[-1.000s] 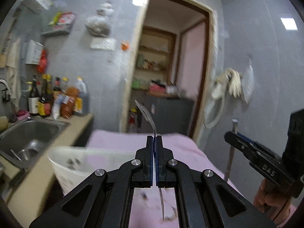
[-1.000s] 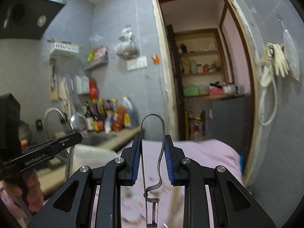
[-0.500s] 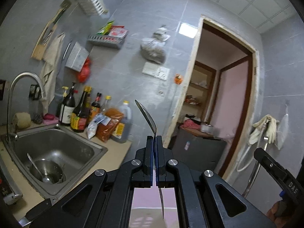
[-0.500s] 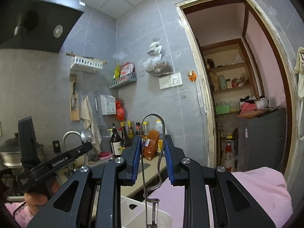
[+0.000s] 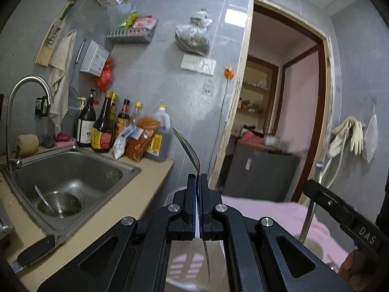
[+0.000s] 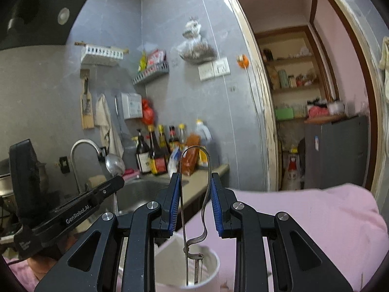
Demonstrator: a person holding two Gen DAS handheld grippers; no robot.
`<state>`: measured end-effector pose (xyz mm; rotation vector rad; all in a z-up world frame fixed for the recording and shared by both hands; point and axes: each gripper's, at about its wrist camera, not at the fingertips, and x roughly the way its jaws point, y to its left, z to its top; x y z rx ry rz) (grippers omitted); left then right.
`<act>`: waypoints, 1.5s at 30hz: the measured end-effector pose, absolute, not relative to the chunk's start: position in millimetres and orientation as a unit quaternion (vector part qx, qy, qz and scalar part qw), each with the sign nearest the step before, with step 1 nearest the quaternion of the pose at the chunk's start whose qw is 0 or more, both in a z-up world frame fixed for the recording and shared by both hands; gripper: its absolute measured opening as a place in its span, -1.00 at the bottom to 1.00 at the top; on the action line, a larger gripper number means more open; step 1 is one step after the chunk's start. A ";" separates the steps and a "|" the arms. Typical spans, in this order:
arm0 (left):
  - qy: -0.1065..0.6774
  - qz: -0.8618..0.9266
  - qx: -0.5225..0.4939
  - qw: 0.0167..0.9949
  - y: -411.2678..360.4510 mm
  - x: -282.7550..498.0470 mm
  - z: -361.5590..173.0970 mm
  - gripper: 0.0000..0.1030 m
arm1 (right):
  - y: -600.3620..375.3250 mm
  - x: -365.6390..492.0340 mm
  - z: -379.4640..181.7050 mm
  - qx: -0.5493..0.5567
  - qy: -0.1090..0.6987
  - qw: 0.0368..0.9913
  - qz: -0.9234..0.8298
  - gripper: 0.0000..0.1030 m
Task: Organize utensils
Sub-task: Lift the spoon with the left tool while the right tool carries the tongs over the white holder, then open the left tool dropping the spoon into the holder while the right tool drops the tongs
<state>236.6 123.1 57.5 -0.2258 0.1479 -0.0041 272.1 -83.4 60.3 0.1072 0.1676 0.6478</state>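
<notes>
- Left wrist view: the left gripper (image 5: pixel 197 185) is clenched on a spoon (image 5: pixel 188 149), bowl up; its handle tip is lost below the jaws. The right gripper (image 5: pixel 340 209) is cut off at the edge.
- Right wrist view: the right gripper (image 6: pixel 195 189) grasps a wire peeler (image 6: pixel 194 194) above a white cup (image 6: pixel 214 265), whose base is out of frame.

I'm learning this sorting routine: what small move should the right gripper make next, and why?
Probably lower a little, then open: the right gripper is shut on the peeler, whose blade end already hangs inside the white cup.
</notes>
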 end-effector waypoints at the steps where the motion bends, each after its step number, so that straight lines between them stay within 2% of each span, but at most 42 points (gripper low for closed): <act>1: 0.083 -0.003 -0.111 0.990 120.7 235.3 53.8 -1.00 | -82.9 272.2 58.0 0.051 0.087 0.943 0.317 -0.57; 9: 0.128 -0.007 -0.120 0.985 117.7 225.7 42.3 -1.00 | -84.5 272.3 44.7 0.046 0.139 0.937 0.317 -0.56; 12: 0.138 -0.009 -0.124 0.983 118.2 221.8 44.5 -0.94 | -85.1 269.7 42.3 0.040 0.150 0.936 0.317 -0.55; 15: 0.137 -0.010 -0.128 0.982 118.2 215.4 47.0 -0.71 | -86.3 264.5 45.6 0.038 0.149 0.935 0.321 -0.51; 17: 0.131 -0.011 -0.132 0.982 118.7 209.7 50.1 -0.44 | -88.0 261.4 48.3 0.038 0.146 0.934 0.323 -0.47; 21: 0.119 -0.011 -0.136 0.983 117.4 199.8 61.2 -0.36 | -97.2 251.7 57.4 0.040 0.133 0.938 0.318 -0.37; 23: 0.112 -0.010 -0.130 0.985 111.6 194.2 67.8 -0.12 | -106.6 244.6 64.9 0.041 0.121 0.942 0.310 -0.32; 25: 0.101 -0.015 -0.127 0.987 104.8 187.7 73.0 0.09 | -115.3 238.1 71.5 0.038 0.109 0.947 0.299 -0.12; 27: 0.094 -0.020 -0.126 0.987 95.5 182.4 79.3 0.22 | -130.4 229.3 79.1 0.037 0.095 0.954 0.281 0.01; 29: 0.092 -0.026 -0.122 0.988 85.1 178.3 84.0 0.45 | -142.4 223.1 83.2 0.035 0.085 0.959 0.269 0.11; 31: 0.089 -0.031 -0.116 0.989 75.9 176.1 87.5 0.65 | -159.0 214.6 88.1 0.030 0.073 0.966 0.247 0.44; 34: 0.085 -0.044 -0.100 0.990 57.6 171.9 91.1 0.86 | -181.2 204.4 91.0 0.024 0.059 0.972 0.225 0.57; 40: 0.115 -0.089 -0.088 0.985 25.4 173.9 83.1 0.89 | -229.9 189.2 85.5 0.009 0.056 0.983 0.176 0.91; 45: 0.157 -0.124 -0.070 0.977 -3.5 176.1 67.5 0.89 | -261.9 186.9 68.8 -0.012 0.080 0.986 0.146 0.99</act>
